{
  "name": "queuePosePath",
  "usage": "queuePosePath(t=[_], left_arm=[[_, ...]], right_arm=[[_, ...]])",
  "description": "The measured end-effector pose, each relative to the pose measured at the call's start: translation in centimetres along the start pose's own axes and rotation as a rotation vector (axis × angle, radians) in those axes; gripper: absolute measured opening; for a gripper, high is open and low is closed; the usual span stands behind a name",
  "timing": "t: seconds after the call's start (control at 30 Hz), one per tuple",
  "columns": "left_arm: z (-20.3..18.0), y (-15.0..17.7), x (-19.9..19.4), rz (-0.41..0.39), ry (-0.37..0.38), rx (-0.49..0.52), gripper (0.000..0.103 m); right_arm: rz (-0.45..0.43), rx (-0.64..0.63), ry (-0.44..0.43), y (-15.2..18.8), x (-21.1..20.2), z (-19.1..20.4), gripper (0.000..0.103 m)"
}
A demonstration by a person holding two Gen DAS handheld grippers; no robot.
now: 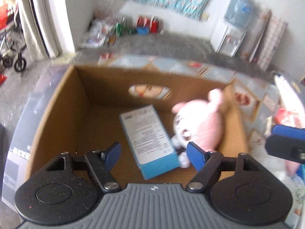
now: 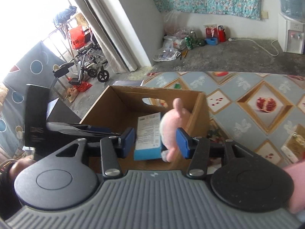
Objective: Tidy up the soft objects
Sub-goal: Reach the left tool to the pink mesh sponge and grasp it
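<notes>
An open cardboard box [image 1: 59,105] stands on the patterned table; it also shows in the right wrist view [image 2: 118,103]. Inside lie a blue and white carton [image 1: 148,141] and a pink plush toy [image 1: 198,126] leaning on the box's right wall. The carton [image 2: 148,133] and the plush [image 2: 171,126] also show in the right wrist view. My left gripper [image 1: 154,154] is open above the box's near edge, over the carton. My right gripper [image 2: 155,141] is open and empty just above the box's near side, the plush lying beyond its fingers. The right gripper's fingers [image 1: 286,141] show at the right edge of the left wrist view.
The table has a pomegranate-patterned cloth [image 2: 266,103]. Loose items [image 1: 287,118] lie on the table to the right of the box. A dark stand [image 2: 36,118] is left of the box. A wheelchair [image 2: 85,66], floor clutter [image 2: 181,42] and a water dispenser [image 2: 291,34] stand beyond.
</notes>
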State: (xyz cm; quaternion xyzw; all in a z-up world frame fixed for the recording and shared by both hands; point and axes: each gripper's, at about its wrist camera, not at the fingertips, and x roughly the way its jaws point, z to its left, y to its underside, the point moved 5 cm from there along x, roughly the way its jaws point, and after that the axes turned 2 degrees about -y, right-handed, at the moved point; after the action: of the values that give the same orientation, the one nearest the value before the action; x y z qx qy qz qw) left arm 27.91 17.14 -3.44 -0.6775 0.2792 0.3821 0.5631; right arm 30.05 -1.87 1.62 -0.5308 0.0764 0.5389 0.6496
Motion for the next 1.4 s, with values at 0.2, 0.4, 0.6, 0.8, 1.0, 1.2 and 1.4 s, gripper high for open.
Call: queuePosePath(t=[0.2, 0.4, 0.6, 0.8, 1.0, 1.2, 1.4], left_arm=[[-5.9, 0.7, -6.6, -0.144, 0.077, 0.095, 0.084], [-15.5, 2.6, -8.8, -0.181, 0.191, 0.339, 0.089], [-24.8, 4.8, -5.7, -0.091, 0.299, 0.528, 0.089], [-31.0, 7.0, -1.1, -0.032, 0.299, 0.690, 0.087], [-32.5, 7.5, 3.2, 0.125, 0.324, 0.653, 0.062], [-32.7, 7.5, 6.2, 0.224, 0.336, 0.596, 0.059], [-33.2, 7.5, 7.9, 0.283, 0.352, 0.556, 0.058]], right_arm=[[-0.056, 0.030, 0.093, 1.8, -7.3, -5.1, 0.053], [-0.060, 0.172, 0.188, 4.8, -13.0, -12.9, 0.055], [0.010, 0.347, 0.240, 7.8, -14.7, -20.3, 0.056], [0.082, 0.375, 0.301, 8.4, -12.9, -25.0, 0.056], [0.149, 0.356, 0.293, 7.3, -9.4, -27.8, 0.056], [0.213, 0.359, 0.267, 7.5, -6.3, -29.5, 0.055], [0.257, 0.373, 0.217, 7.8, -4.5, -29.7, 0.055]])
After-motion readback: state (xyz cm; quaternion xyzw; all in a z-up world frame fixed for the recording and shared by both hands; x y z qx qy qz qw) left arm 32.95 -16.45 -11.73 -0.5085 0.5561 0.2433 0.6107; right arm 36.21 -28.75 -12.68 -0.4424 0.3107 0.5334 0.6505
